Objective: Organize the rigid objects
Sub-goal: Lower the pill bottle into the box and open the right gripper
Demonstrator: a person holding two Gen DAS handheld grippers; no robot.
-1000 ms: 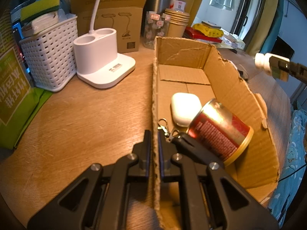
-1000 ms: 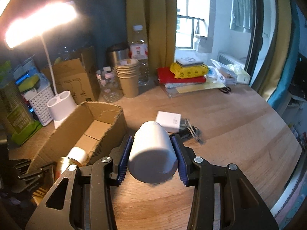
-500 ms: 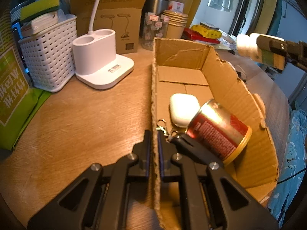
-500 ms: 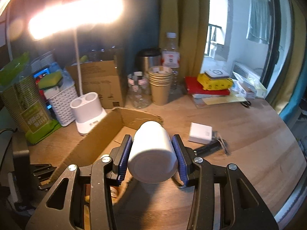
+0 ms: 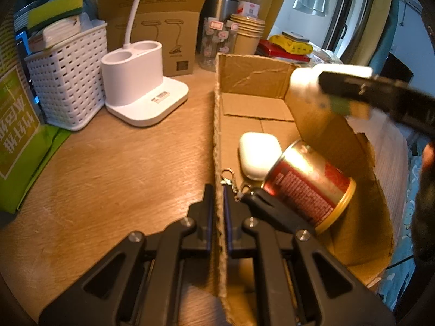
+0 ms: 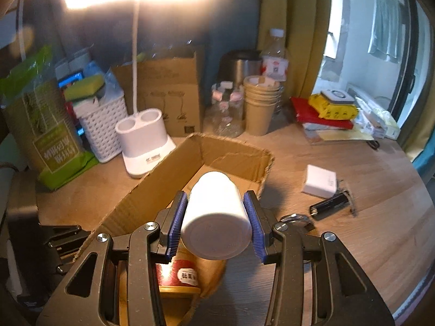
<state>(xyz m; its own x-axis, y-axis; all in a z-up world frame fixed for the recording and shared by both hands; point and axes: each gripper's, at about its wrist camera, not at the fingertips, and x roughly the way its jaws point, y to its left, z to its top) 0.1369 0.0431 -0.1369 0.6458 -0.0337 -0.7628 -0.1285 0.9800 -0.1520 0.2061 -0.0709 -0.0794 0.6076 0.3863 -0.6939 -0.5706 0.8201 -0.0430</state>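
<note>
The right tongs clamp a white bottle by its smooth, stiff, likely slippery sides above the cardboard box, while the left tongs pinch the box's thin near-left wall on the tabletop.

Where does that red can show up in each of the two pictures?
Left wrist view: the red can lies on its side in the cardboard box, right of centre.
Right wrist view: the can peeks out at the bottom, below the white bottle.
Shared landmark: the white lamp base.
</note>
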